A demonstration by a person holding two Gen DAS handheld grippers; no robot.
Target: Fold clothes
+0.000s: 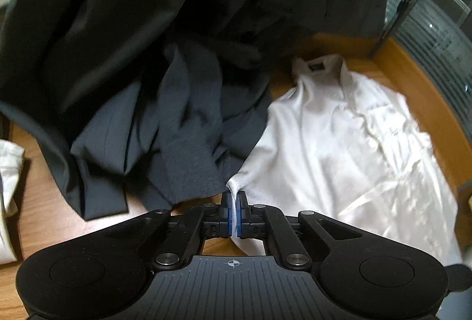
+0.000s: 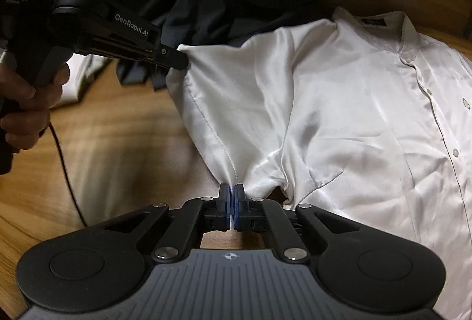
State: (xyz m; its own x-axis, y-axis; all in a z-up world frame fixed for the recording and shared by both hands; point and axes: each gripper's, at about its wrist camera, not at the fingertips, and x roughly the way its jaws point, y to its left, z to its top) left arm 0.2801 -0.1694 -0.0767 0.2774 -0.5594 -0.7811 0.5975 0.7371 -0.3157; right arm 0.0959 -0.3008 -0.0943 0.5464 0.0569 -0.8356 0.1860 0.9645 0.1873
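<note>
The white shirt [image 2: 339,101] lies front up on the wooden table [image 2: 103,143], collar away from me, its buttons running down the right side. My right gripper [image 2: 232,194] is clenched on a bunched fold at the sleeve seam. My left gripper [image 1: 235,199] is pinched tight on another corner of the same sleeve cloth, which hangs down between its blue pads [image 1: 225,209]. A pile of dark clothes [image 1: 165,113] sits just beside the shirt, overlapping its edge. Another pale garment [image 1: 8,172] lies at the table's left side.
</note>
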